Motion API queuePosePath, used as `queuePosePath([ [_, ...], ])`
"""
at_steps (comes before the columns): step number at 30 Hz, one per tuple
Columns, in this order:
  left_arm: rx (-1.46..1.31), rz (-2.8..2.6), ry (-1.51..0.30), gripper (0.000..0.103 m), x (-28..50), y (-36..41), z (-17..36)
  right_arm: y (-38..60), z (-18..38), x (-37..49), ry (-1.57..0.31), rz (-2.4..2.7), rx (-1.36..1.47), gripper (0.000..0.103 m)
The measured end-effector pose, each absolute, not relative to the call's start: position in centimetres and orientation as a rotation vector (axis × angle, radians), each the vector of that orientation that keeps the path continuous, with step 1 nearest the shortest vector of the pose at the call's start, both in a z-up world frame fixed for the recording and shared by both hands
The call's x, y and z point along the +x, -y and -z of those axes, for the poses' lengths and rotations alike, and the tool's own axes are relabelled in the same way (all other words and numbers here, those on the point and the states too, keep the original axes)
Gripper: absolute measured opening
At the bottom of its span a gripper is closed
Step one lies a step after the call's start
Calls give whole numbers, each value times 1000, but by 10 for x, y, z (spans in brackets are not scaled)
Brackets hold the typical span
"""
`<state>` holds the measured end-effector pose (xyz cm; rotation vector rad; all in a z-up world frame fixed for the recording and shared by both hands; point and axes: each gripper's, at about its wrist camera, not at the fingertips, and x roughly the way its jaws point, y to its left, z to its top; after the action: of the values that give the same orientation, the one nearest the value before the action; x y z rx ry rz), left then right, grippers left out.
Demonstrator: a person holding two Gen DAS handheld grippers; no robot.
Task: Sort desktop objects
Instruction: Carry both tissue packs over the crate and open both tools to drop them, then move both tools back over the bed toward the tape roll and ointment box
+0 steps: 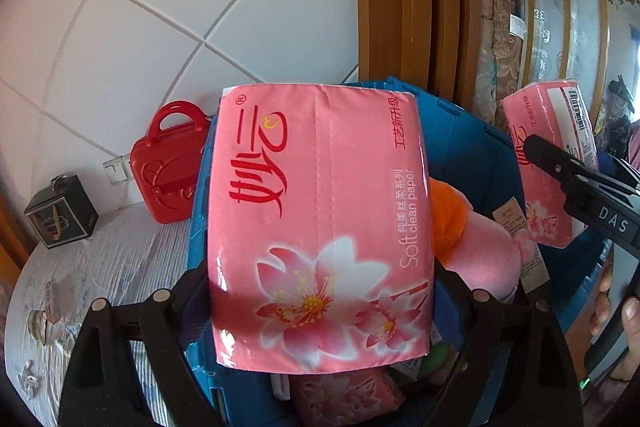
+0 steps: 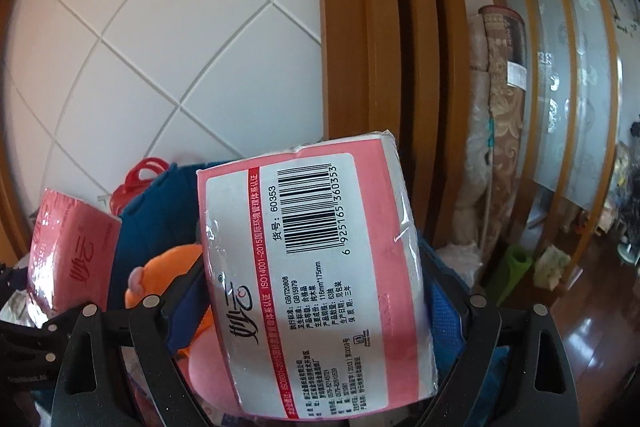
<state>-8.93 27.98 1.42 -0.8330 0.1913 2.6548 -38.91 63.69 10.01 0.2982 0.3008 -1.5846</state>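
Two pink tissue packs [image 1: 320,227] [image 2: 316,279] held above the blue crate [image 1: 472,147].

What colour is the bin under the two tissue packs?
Blue bin, showing best in the left wrist view, behind the pink tissue pack.

White tiled wall [image 2: 168,39] — wooden door frame [image 2: 360,27] — glossy wood floor [image 2: 592,323].

"Soft clean paper" on pink tissue pack [image 1: 320,227], "DAS" on black claw [image 1: 612,221], "60353" on barcode label [image 2: 316,211]
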Motion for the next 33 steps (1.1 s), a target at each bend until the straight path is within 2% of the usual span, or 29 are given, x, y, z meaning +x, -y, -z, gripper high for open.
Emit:
queuePosePath([
  [5, -824, -2667, -204, 90, -88, -282, -16, -629, -87, -393, -318, 1581, 321, 95],
  [8, -830, -2666, -198, 91, -89, -282, -15, -630, -87, -398, -297, 1589, 320, 103],
  [17, -665, -2733, -231, 93, -72, -280, -35, -645, -94, -408, -284, 1599, 315, 103],
  [25, -702, -2710, -222, 93, -70, -272, -32, -659, -98, -402, -302, 1603, 305, 103],
  [33, -699, -2753, -143, 93, -62, -216, -26, -668, -98, -370, -338, 1579, 296, 103],
])
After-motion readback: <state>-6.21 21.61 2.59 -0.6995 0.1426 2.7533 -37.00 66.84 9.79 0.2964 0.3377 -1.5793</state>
